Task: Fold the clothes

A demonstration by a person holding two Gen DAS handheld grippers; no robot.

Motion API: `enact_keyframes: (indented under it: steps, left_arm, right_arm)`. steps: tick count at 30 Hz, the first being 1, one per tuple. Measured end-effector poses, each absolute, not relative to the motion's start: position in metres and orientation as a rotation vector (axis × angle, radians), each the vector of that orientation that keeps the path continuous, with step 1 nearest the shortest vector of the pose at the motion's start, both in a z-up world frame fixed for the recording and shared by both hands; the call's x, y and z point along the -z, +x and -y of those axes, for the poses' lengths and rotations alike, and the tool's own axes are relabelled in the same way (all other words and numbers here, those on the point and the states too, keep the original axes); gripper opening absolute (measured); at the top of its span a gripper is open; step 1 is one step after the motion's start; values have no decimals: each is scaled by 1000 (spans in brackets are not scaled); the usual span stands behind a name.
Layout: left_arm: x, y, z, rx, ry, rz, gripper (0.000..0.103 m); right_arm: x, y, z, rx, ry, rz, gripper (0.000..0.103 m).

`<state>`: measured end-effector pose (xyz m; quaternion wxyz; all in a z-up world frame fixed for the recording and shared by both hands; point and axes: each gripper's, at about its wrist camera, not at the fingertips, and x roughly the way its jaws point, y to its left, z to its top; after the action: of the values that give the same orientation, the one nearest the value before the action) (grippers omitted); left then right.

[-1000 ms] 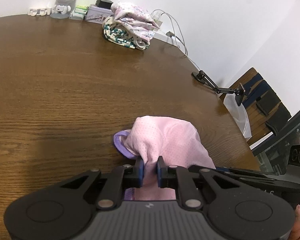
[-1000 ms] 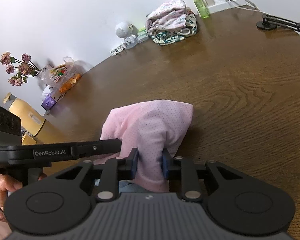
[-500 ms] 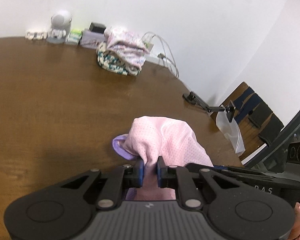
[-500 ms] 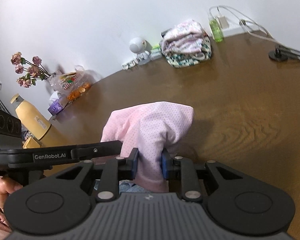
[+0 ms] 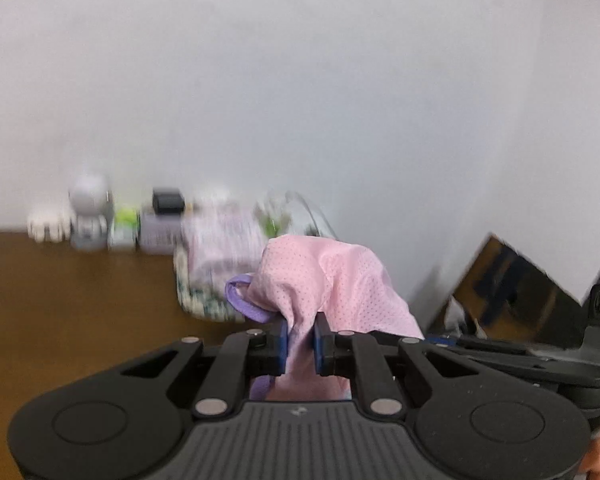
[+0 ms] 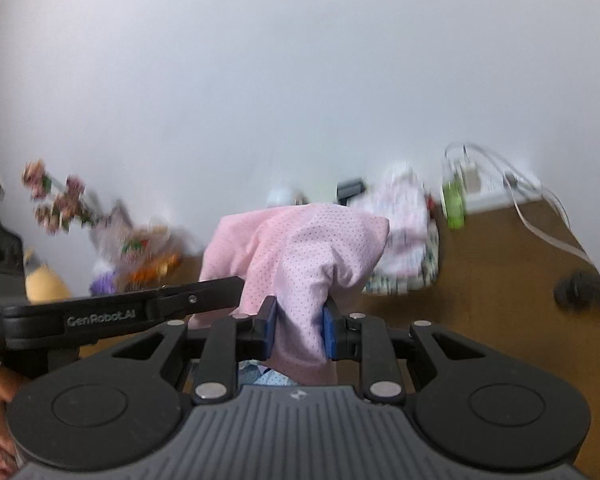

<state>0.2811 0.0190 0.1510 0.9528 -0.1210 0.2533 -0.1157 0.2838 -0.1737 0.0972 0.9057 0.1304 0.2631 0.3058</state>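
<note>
Pink dotted garment (image 5: 332, 280) — bunched, purple trim, pinched by left hand-held gripper (image 5: 300, 334) and right hand-held gripper (image 6: 298, 328)

Pink dotted garment (image 5: 332, 276) with purple trim hangs bunched, pinched between both jaws.

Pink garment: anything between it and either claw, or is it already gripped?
Nothing in between. The left claw and right claw are each shut directly on the pink garment, which bunches up between the blue pads. The folded pile on the table sits far behind it.
</note>
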Motion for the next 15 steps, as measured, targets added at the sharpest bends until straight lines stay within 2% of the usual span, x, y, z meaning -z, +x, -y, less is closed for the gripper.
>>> enact_keyframes:
  steps: [8, 15]
  left_arm:
    - [-163, 406, -30, 184, -228, -528, 11]
    - [-115, 514, -54, 147, -276, -604, 11]
  right_arm:
    - [-114, 400, 154, -606, 323, -497, 22]
    - [-80, 512, 156, -584, 349, -557, 22]
